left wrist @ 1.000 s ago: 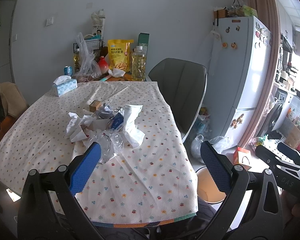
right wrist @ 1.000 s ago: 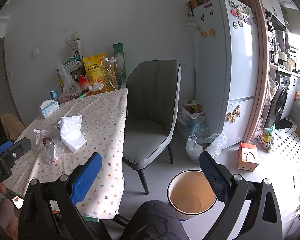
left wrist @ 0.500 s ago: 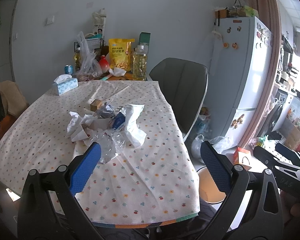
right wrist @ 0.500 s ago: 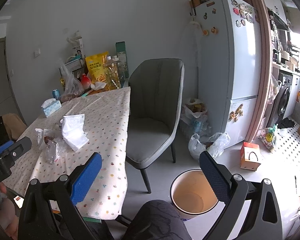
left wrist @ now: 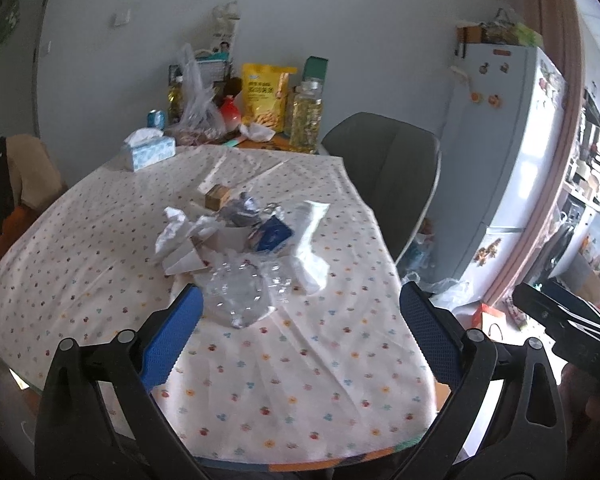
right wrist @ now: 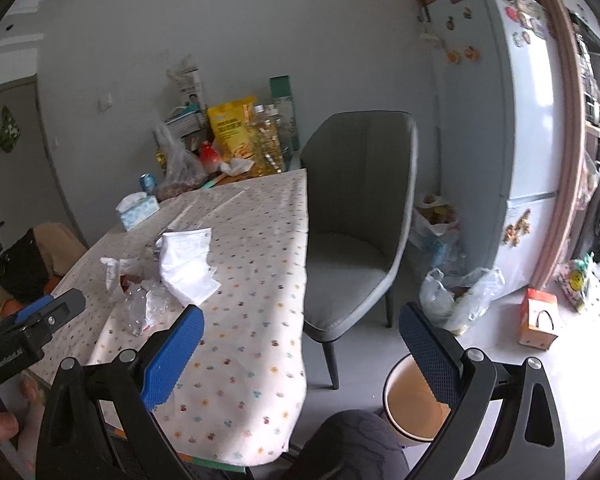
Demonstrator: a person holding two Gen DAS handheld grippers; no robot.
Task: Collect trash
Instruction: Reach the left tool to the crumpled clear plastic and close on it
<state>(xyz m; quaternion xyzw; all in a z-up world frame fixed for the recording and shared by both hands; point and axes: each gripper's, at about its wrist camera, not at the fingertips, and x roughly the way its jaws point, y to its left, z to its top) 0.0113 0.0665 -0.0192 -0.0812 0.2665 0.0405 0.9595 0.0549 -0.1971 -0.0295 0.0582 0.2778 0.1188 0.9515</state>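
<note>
A pile of trash (left wrist: pixel 240 248) lies mid-table on the dotted tablecloth (left wrist: pixel 284 360): crumpled white paper (left wrist: pixel 172 232), clear plastic wrap (left wrist: pixel 240 292), a blue packet (left wrist: pixel 272 236), a white mask (left wrist: pixel 312 248) and a small brown box (left wrist: pixel 217 196). My left gripper (left wrist: pixel 300 340) is open and empty, short of the pile above the table's near part. My right gripper (right wrist: pixel 300 356) is open and empty, off the table's right edge. The pile also shows in the right wrist view (right wrist: pixel 168 272). A round bin (right wrist: pixel 412 400) stands on the floor below the right gripper.
A grey chair (right wrist: pixel 360 216) stands at the table's right side. A tissue box (left wrist: pixel 150 152), bottles, a yellow bag (left wrist: pixel 266 96) and a plastic bag crowd the far table end. A fridge (right wrist: pixel 512 120), plastic bags (right wrist: pixel 460 292) and an orange carton (right wrist: pixel 538 320) are to the right.
Both grippers have drifted slightly forward and toward the table; the pile looks a little nearer in the left view. Both stay open and empty.
</note>
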